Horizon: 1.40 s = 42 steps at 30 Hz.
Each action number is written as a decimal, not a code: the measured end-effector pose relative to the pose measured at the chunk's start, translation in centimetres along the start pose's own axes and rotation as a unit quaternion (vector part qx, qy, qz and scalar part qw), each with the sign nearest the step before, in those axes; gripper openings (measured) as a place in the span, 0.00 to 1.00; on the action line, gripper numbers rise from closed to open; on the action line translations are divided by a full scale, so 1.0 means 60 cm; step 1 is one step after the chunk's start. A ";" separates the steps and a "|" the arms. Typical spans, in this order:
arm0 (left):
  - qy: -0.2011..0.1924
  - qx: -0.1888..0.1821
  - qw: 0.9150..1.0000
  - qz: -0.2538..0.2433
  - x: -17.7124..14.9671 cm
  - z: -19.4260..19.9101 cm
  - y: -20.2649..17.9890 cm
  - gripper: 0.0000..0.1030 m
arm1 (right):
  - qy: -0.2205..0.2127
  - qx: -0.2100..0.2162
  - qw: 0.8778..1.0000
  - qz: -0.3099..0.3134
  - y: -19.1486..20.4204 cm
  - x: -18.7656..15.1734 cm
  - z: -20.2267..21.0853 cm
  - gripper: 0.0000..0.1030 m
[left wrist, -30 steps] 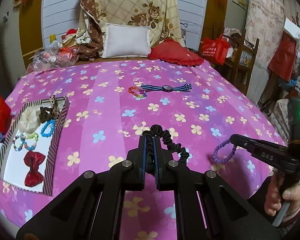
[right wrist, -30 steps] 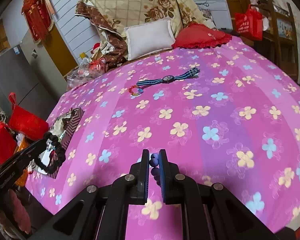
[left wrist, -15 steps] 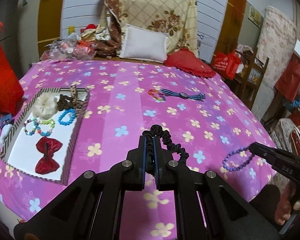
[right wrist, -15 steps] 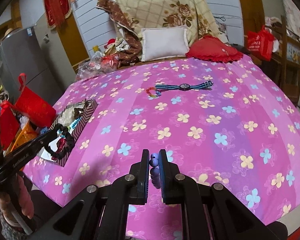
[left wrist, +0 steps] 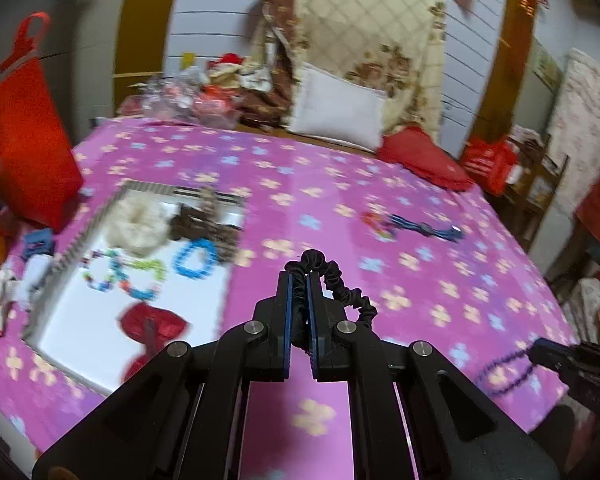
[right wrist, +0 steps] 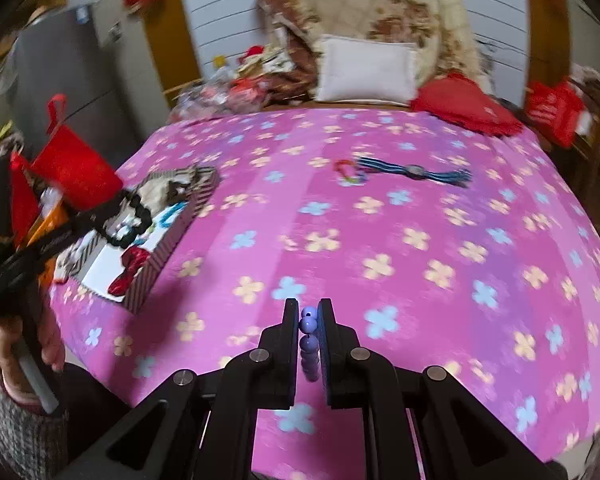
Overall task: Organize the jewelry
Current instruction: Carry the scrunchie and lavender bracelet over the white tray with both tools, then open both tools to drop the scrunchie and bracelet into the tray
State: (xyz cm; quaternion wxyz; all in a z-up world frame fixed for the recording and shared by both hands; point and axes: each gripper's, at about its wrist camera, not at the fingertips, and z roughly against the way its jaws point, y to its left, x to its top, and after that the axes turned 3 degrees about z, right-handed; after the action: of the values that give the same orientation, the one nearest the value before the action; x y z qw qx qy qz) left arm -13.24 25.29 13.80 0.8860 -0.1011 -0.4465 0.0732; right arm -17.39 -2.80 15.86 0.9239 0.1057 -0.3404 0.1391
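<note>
The left claw [left wrist: 299, 312] was clamped on a black scrunchie [left wrist: 328, 276], which hung in the air above the pink bed [left wrist: 420, 264], just to the right of the striped tray [left wrist: 72, 252]. The right claw [right wrist: 309, 336] was pinched on a purple bead bracelet [right wrist: 309, 346], held over the bed's near edge, well to the right of the tray.

The scrunchie could slip out, because only a small fold of it sat between the fingers and the rest dangled loose. The bracelet's beads were round and smooth, so they could roll free of the grip. If either one was let go too soon, it would land on the bed and not in the tray. The pictures were blurry, so aiming could go wrong too.

In the tray I counted one white scrunchie [left wrist: 138, 222], one brown hair tie [left wrist: 204, 222], one blue bracelet [left wrist: 195, 258], one red bow [left wrist: 152, 328], and what looked like two colorful bead bracelets [left wrist: 122, 274]. Far to the right of the tray lay one striped watch [right wrist: 416, 170] and, touching or just beside it, one rainbow bracelet [right wrist: 350, 172].
</note>
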 end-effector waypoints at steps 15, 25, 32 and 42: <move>0.012 0.121 0.985 0.120 -0.006 -0.035 0.264 0.05 | 0.039 0.097 0.985 0.140 0.265 0.138 -0.149 0.08; 0.081 0.167 0.962 0.200 -0.039 -0.080 0.362 0.05 | 0.051 0.113 0.968 0.218 0.463 0.199 -0.284 0.08; 0.104 0.176 0.955 0.215 -0.051 -0.099 0.380 0.05 | 0.099 0.094 0.973 0.187 0.457 0.205 -0.395 0.08; 0.103 0.190 0.951 0.219 -0.048 -0.103 0.382 0.06 | 0.110 0.017 0.978 0.178 0.406 0.209 -0.444 0.08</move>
State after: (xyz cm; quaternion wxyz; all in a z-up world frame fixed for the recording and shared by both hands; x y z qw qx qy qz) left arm -10.86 46.17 2.35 0.8922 -0.0334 -0.2972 0.3383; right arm -0.28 30.15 6.71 0.9142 0.0432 -0.2476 0.3178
